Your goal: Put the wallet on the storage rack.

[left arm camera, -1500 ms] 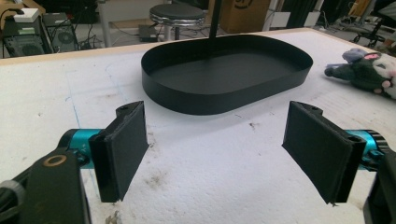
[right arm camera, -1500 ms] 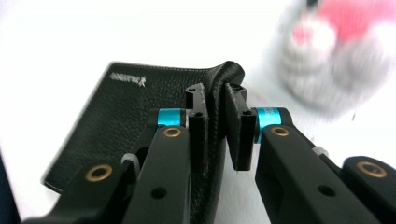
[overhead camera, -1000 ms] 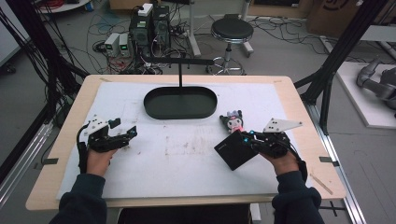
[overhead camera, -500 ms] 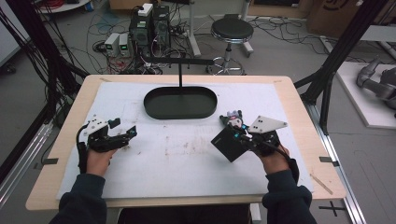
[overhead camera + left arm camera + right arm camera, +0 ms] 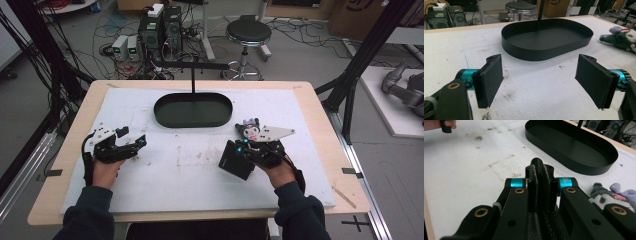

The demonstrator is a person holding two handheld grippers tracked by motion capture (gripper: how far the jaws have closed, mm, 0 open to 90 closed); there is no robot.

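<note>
From the high view I see my right gripper [image 5: 239,150] clamped on a flat black pouch [image 5: 236,161], holding it over the white mat [image 5: 200,175], nearer me than the black oval tray [image 5: 193,111] and off toward its right end. A small plush toy [image 5: 250,130] lies on the mat between the tray's right end and that gripper. My left gripper [image 5: 132,145] sits near the tray's left end, on my side of it, jaws spread with nothing in them.

In the left gripper view, my two pads [image 5: 490,77] stand wide apart over bare mat, the tray [image 5: 544,50] straight ahead and the plush toy [image 5: 621,37] just right of it.

In the right gripper view, the jaws pinch the dark pouch [image 5: 541,173] tight between them; the tray [image 5: 571,150] lies beyond, the plush toy [image 5: 606,195] at the right.
</note>
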